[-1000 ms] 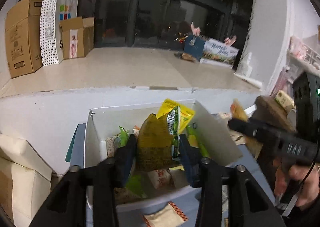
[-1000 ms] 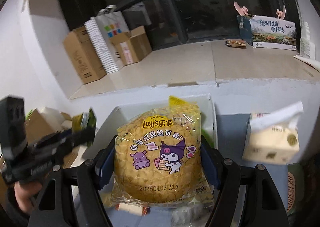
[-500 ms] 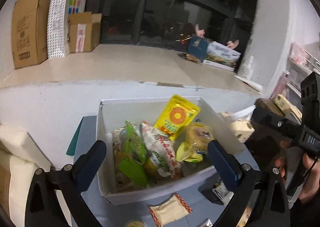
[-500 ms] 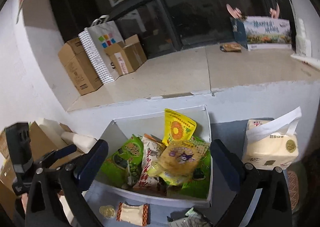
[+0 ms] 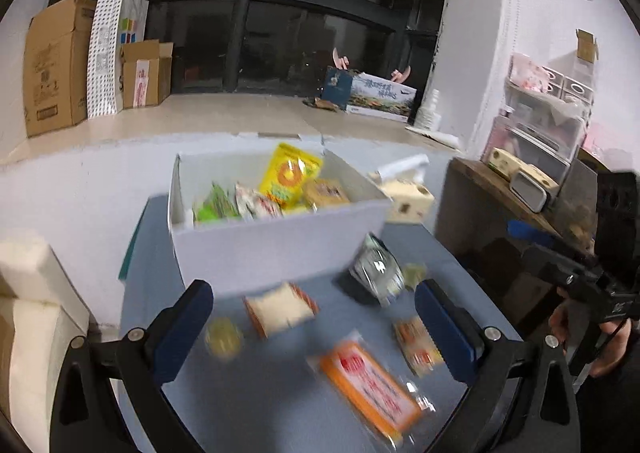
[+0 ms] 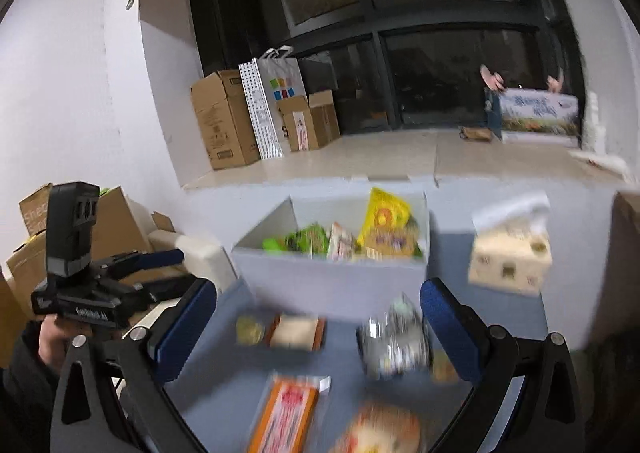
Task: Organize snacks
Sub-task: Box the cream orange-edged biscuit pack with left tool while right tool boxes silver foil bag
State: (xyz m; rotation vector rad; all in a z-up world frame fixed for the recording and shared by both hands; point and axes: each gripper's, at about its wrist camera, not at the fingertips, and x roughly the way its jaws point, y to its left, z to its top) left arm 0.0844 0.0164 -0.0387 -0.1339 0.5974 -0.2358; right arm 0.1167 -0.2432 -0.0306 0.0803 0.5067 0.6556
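Observation:
A white box (image 5: pixel 280 241) (image 6: pixel 332 281) on the blue table holds several snack packets, with a yellow packet (image 5: pixel 289 177) (image 6: pixel 384 215) upright at the back. Loose snacks lie in front of it: a white packet with orange ends (image 5: pixel 280 309) (image 6: pixel 298 331), a silver packet (image 5: pixel 376 269) (image 6: pixel 394 337), an orange bar (image 5: pixel 370 383) (image 6: pixel 286 411) and a small round yellow sweet (image 5: pixel 224 337) (image 6: pixel 249 329). My left gripper (image 5: pixel 314 331) is open and empty above the loose snacks. My right gripper (image 6: pixel 318 333) is open and empty too. Both views are blurred.
A tissue box (image 5: pixel 406 199) (image 6: pixel 510 257) stands right of the white box. A dark wooden cabinet (image 5: pixel 500 221) is at the right. Cardboard boxes (image 6: pixel 80 237) and white cushions (image 5: pixel 28 293) sit at the left. A raised ledge (image 5: pixel 180 117) with boxes runs behind.
Both grippers have let their packets fall into the white box, opened wide and pulled back towards me. The loose snacks in front of the box have come into view.

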